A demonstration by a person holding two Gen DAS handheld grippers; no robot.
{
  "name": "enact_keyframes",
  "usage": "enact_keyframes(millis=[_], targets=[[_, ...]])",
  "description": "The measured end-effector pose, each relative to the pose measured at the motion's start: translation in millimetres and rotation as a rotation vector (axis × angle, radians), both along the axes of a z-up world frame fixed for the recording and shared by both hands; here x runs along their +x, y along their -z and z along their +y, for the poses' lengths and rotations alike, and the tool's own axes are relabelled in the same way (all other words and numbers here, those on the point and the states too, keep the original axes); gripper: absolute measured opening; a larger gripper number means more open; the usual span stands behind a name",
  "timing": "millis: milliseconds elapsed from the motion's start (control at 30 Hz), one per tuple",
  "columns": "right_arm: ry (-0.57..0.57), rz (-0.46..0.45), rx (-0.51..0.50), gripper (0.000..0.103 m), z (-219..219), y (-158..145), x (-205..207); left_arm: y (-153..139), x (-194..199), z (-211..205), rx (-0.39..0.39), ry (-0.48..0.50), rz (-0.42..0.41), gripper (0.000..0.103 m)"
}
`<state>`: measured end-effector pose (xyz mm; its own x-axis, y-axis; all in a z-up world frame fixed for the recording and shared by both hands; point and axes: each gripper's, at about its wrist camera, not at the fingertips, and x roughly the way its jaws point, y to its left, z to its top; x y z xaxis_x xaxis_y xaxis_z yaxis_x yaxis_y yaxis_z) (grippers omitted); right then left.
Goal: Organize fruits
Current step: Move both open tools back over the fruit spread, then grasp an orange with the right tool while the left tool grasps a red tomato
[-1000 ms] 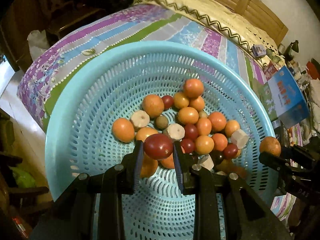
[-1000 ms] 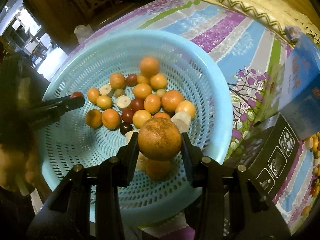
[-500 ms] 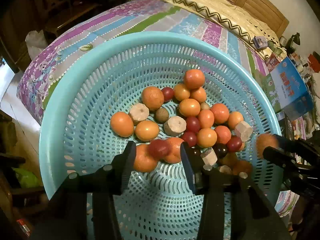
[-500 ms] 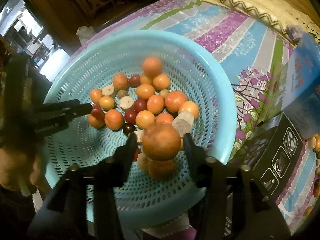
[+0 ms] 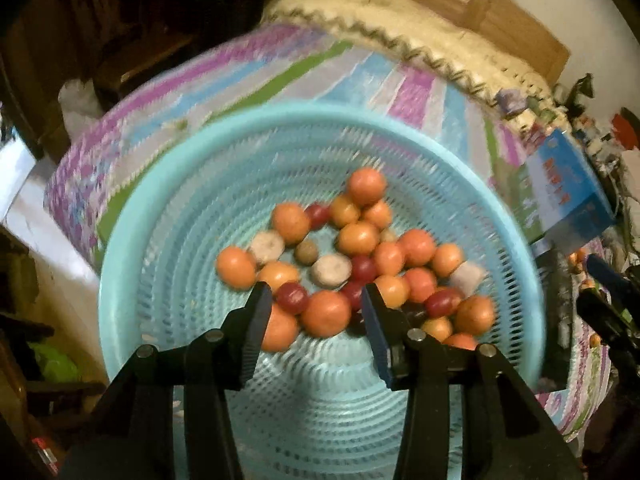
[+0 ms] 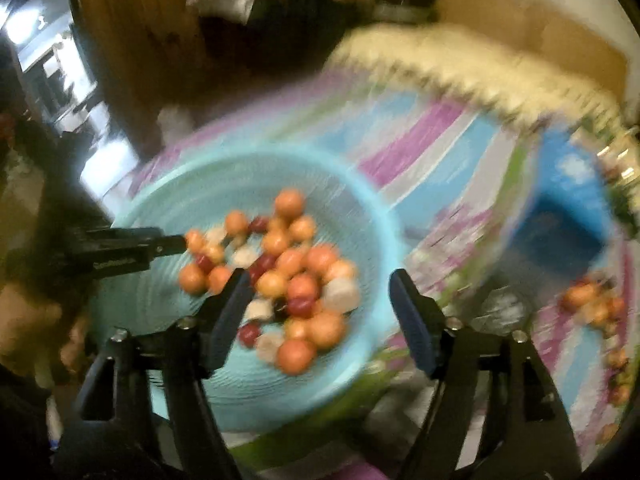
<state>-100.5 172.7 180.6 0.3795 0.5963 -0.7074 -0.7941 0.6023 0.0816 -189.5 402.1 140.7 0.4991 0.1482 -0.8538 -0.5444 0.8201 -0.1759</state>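
A round light-blue perforated basket [image 5: 168, 240] sits on a striped bedspread and holds several orange fruits [image 5: 326, 312], dark red fruits [image 5: 292, 297] and pale cut pieces [image 5: 331, 269]. My left gripper [image 5: 316, 312] is open and empty above the basket's near side. My right gripper [image 6: 320, 300] is open and empty above the basket's right rim [image 6: 372, 216]; this view is blurred. The left gripper's fingers [image 6: 160, 242] show in the right wrist view, over the basket's left side.
A blue box [image 5: 560, 188] and a dark box [image 5: 556, 280] lie right of the basket. More loose fruits [image 6: 592, 304] lie on the bedspread [image 5: 248, 80] at the far right. A wooden headboard [image 5: 472, 12] is behind, the bed edge at left.
Both grippers opened and dropped their fruits into the basket: the left a dark red fruit, the right a large orange one. Both pulled back and up; the right swings right.
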Motion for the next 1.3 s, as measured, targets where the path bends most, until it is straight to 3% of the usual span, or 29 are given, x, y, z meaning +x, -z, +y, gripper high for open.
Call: enact_keyframes(millis=[67,100,200,300,367,533,700,900,967,1033,1300], targets=[[0.065,-0.125,0.044,0.096,-28.0,-10.6,-10.3,-19.1,4.7,-16.8,0.049,0.028,-0.058,0.052],[0.105,-0.195,0.064,0.102,-46.7,-14.4,-16.5,-32.3,7.4,-31.9,0.084,0.056,-0.11,0.06],[0.209,-0.322,0.087,0.103,-96.7,-14.4,-26.2,-70.7,13.9,-91.7,0.172,0.18,-0.287,0.084],[0.323,-0.335,0.059,0.103,-152.3,-0.2,-21.1,-96.7,24.8,-167.8,0.21,0.362,-0.439,0.089],[0.404,-0.291,0.026,0.103,-191.1,15.5,-10.5,-100.5,36.7,-213.9,0.208,0.493,-0.47,0.09],[0.649,-0.122,0.002,0.101,-306.5,61.2,39.4,-71.3,78.2,-296.9,0.136,0.677,-0.391,0.09],[0.822,0.047,0.011,0.09,-400.3,104.0,92.0,-27.2,121.7,-334.5,-0.01,0.701,-0.291,0.09],[0.706,0.113,-0.002,0.088,-418.2,137.5,134.1,15.5,156.3,-379.6,-0.044,0.738,-0.214,0.09],[0.674,0.11,-0.033,0.074,-417.3,145.4,142.1,25.7,168.1,-394.7,-0.053,0.749,-0.2,0.089],[0.667,0.124,-0.047,0.043,-421.1,152.7,148.6,35.3,181.1,-408.2,-0.066,0.768,-0.192,0.085],[0.68,0.163,0.051,0.039,-449.7,150.1,134.2,89.0,259.0,-483.4,-0.178,0.862,-0.117,0.063]])
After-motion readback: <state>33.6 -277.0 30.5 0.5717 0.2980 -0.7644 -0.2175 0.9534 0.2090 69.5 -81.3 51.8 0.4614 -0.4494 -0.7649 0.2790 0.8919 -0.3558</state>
